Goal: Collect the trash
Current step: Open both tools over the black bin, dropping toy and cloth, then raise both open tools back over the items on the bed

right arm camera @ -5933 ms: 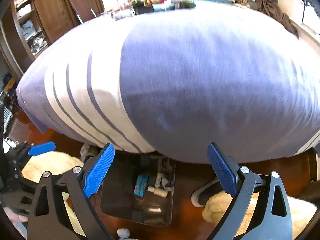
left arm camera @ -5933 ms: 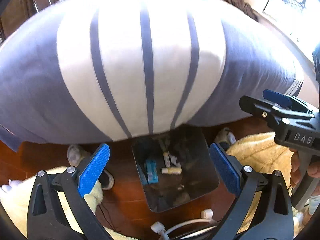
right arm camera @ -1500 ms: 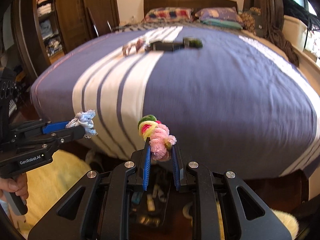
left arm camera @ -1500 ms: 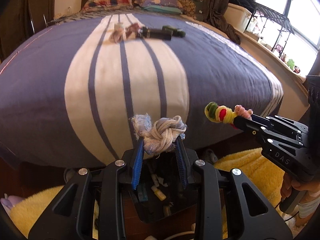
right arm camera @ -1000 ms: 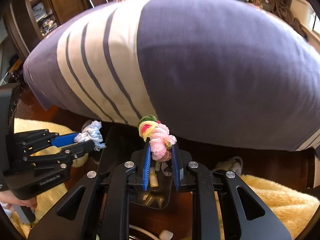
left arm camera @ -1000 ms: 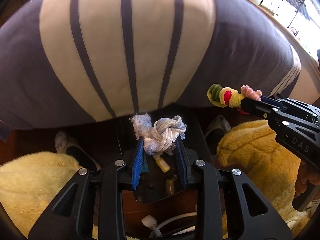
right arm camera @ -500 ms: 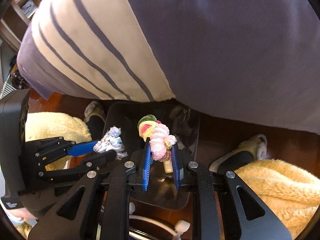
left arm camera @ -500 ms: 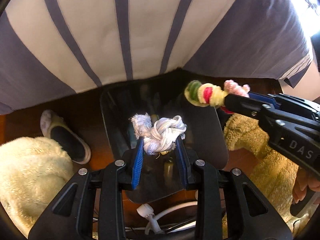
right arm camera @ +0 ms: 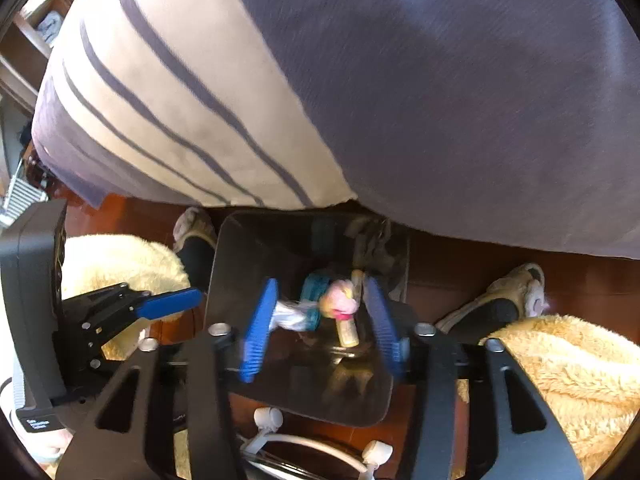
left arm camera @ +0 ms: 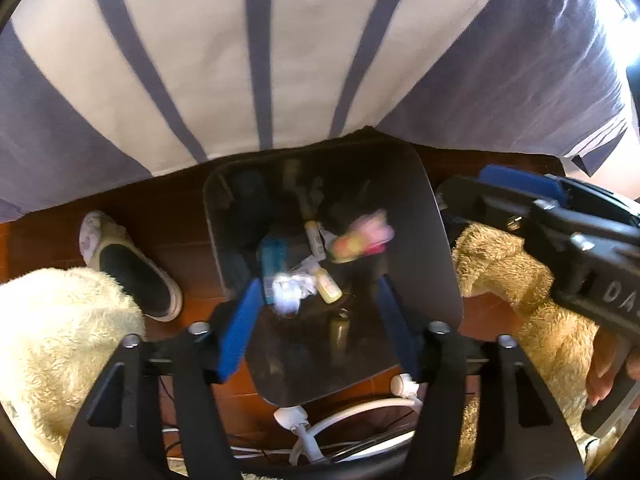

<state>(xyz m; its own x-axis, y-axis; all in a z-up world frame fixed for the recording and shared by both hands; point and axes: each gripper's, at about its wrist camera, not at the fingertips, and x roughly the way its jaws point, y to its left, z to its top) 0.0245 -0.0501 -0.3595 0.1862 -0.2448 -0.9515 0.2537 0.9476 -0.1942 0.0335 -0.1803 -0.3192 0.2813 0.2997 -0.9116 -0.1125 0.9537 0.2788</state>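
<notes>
Knotted white-and-pale-blue rope piece (left arm camera: 289, 295) and fuzzy pink, yellow and red coil (left arm camera: 362, 237) were seen blurred inside dark rectangular plastic bin (left arm camera: 436, 248); both lay among small cream bottles, two counted; left gripper (left arm camera: 316, 320) and right gripper (right arm camera: 318, 324) were held above bin, jaws spread wide, nothing gripped; two slippers were counted on floor.
</notes>
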